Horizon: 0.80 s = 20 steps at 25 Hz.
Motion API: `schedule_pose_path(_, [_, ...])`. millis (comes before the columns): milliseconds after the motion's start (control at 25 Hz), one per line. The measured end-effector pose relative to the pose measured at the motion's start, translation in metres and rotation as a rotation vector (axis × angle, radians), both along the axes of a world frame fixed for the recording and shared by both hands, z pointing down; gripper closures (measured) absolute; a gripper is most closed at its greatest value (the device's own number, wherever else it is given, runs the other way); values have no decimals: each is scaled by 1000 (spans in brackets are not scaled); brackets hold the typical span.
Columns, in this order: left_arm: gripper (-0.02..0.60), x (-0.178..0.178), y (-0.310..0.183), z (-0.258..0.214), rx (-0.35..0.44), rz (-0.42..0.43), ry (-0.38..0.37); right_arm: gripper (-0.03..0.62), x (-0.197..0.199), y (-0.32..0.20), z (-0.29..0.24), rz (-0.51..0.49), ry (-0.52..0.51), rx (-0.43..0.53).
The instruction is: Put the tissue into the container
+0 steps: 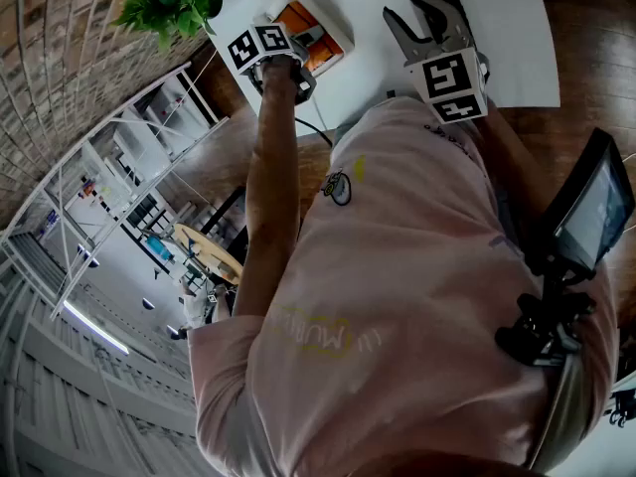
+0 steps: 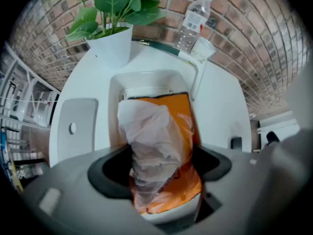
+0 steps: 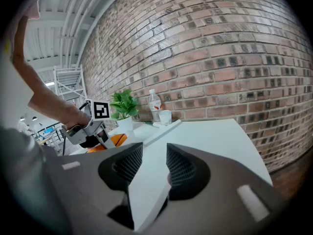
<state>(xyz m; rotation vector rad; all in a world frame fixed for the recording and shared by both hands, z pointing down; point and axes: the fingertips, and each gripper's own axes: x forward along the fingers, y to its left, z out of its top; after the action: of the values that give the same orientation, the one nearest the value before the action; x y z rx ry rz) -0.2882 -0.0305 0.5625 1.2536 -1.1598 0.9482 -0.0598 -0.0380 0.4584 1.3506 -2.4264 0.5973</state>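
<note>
Left hand-held gripper (image 2: 161,173) clamped on the tissue (image 2: 146,136) — crumpled, just ahead of its jaws, over the orange pack (image 2: 185,112) in the white container (image 2: 146,80); right hand-held gripper (image 3: 149,163) apart, empty, above the tabletop (image 3: 215,136).
</note>
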Motion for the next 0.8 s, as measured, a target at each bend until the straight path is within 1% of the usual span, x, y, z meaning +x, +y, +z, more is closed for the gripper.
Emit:
schedule_pose_path(120, [220,0,1,-4,30,6,23,442,-1,5,-6,1,3,0])
schedule_pose_path(240, [301,-2,2,-16,67,12,45,442,-2,10,-8,-11,-1,-7])
schedule_pose_path(360, [316,1,4,-23,85,47,54,442,0,11,-8,-25,15,-5])
schedule_pose_path(480, [316,3,6,-40,124,55,84,442,-1,11,-11,-41,34,6])
schedule_pose_path(520, [316,3,7,-50,141,54,108,442,-1,11,-12,-43,37,10])
schedule_pose_path(560, [316,2,9,-63,154,46,147,442,-1,10,-13,-42,39,9])
schedule_pose_path(640, [314,0,19,-96,157,-3,271,442,-3,12,-13,-26,29,-13])
schedule_pose_path(720, [314,-6,31,-136,154,-60,394,442,-8,15,-14,-5,-9,-42])
schedule_pose_path(760, [314,-10,37,-158,162,-87,432,442,-12,16,-14,-2,-24,-47])
schedule_pose_path(800, [314,-15,42,-180,177,-118,449,442,-15,16,-15,-5,-31,-47])
